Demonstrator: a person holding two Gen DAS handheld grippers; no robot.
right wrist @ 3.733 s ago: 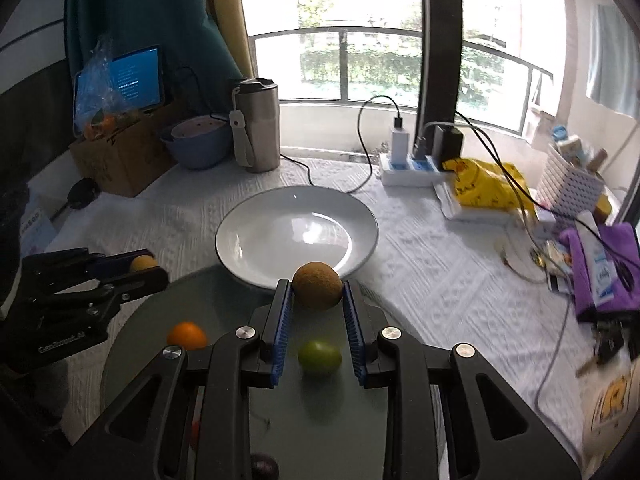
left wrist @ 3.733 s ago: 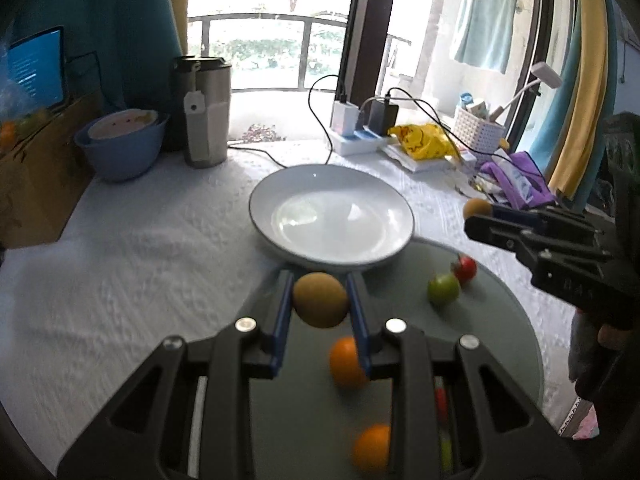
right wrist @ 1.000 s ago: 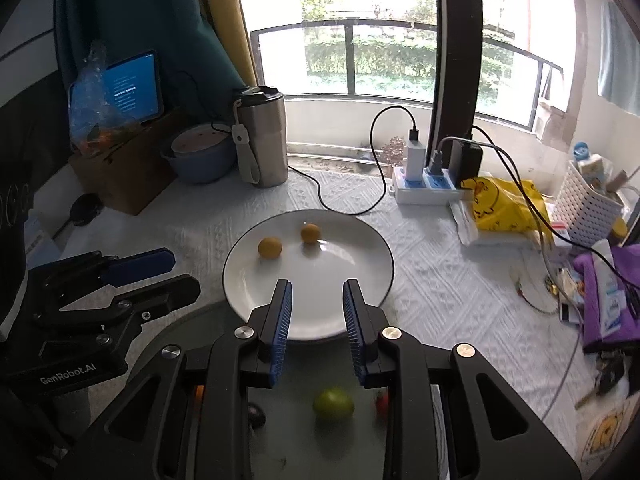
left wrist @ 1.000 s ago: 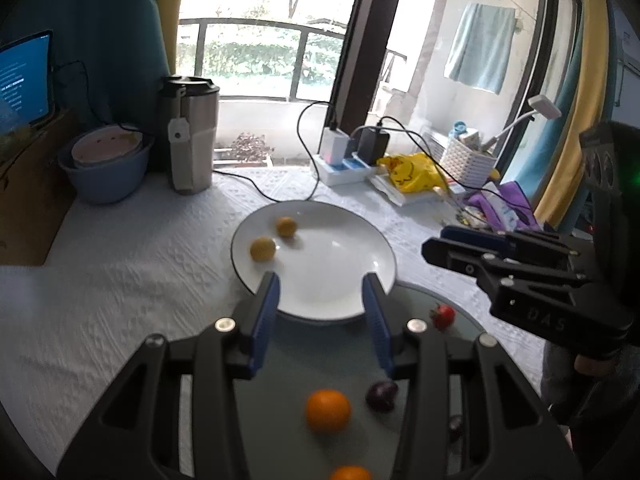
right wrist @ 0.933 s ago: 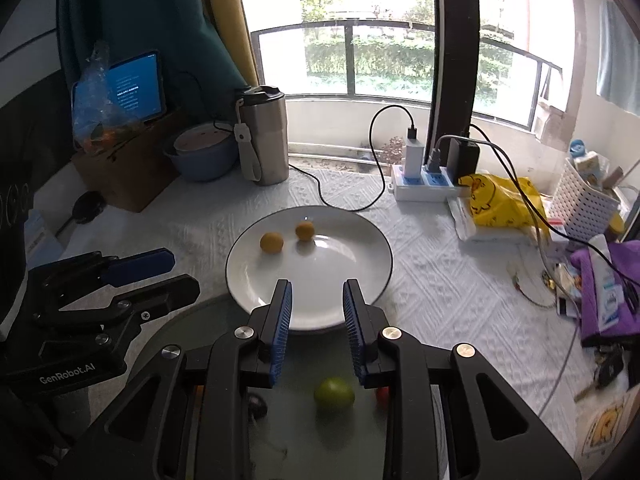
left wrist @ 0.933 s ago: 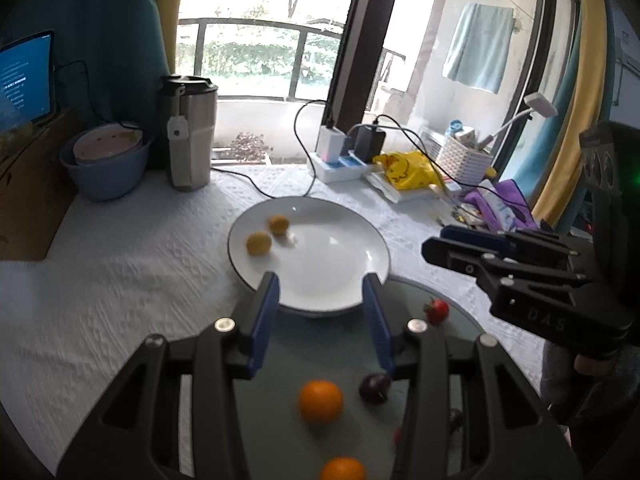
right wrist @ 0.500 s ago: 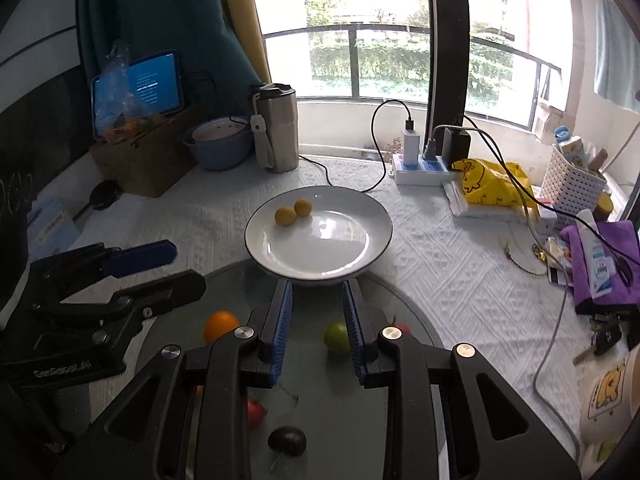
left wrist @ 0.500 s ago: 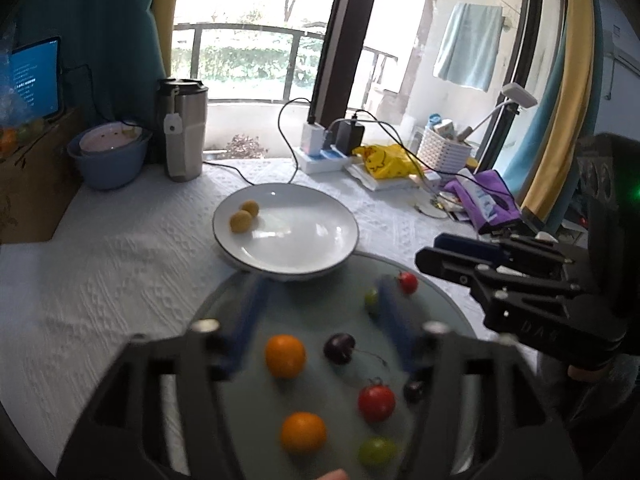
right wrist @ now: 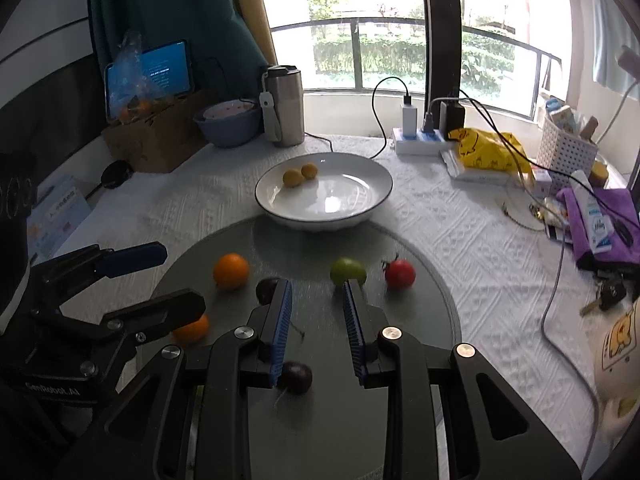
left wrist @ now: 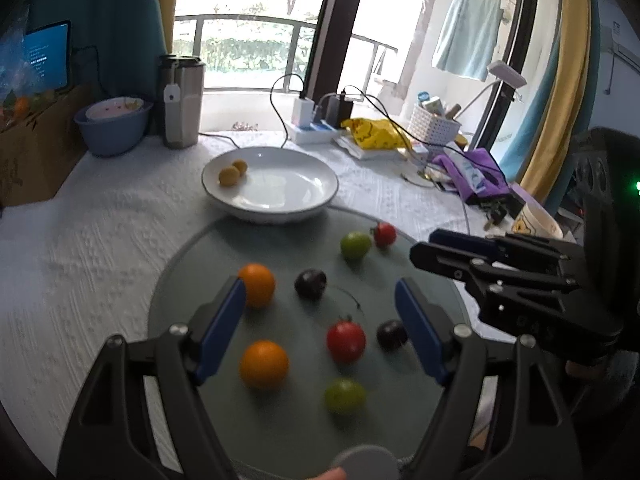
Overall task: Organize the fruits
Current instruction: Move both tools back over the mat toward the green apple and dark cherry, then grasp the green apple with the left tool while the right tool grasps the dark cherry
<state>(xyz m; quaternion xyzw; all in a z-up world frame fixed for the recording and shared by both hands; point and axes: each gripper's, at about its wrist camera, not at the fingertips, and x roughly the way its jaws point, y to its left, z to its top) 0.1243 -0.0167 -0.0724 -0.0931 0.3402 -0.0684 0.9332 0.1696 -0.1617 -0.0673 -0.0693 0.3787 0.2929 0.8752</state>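
A white plate (left wrist: 280, 204) (right wrist: 352, 208) holds two small yellow-brown fruits (left wrist: 229, 176) (right wrist: 293, 178) at its far left. On the round grey mat (left wrist: 288, 420) (right wrist: 424, 292) lie two oranges (left wrist: 257, 284) (left wrist: 264, 365), two dark cherries (left wrist: 310, 284) (left wrist: 392, 334), two red tomatoes (left wrist: 346, 341) (left wrist: 385, 234) and two green fruits (left wrist: 355, 245) (left wrist: 345, 396). My left gripper (left wrist: 320, 316) is wide open and empty above the mat. My right gripper (right wrist: 316, 300) is open and empty over the mat, near the green fruit (right wrist: 348, 271) and a cherry (right wrist: 267, 289).
A steel tumbler (left wrist: 182, 106), a blue bowl (left wrist: 113, 130), a cardboard box (right wrist: 156, 140), a power strip with cables (right wrist: 420, 136), a yellow bag (right wrist: 486, 150), a white basket (right wrist: 568, 150) and purple items (right wrist: 600, 216) stand around the white tablecloth (left wrist: 88, 240).
Both grippers released their fruits into the plate and drew back and up over the mat. The left gripper's jaws have spread much wider.
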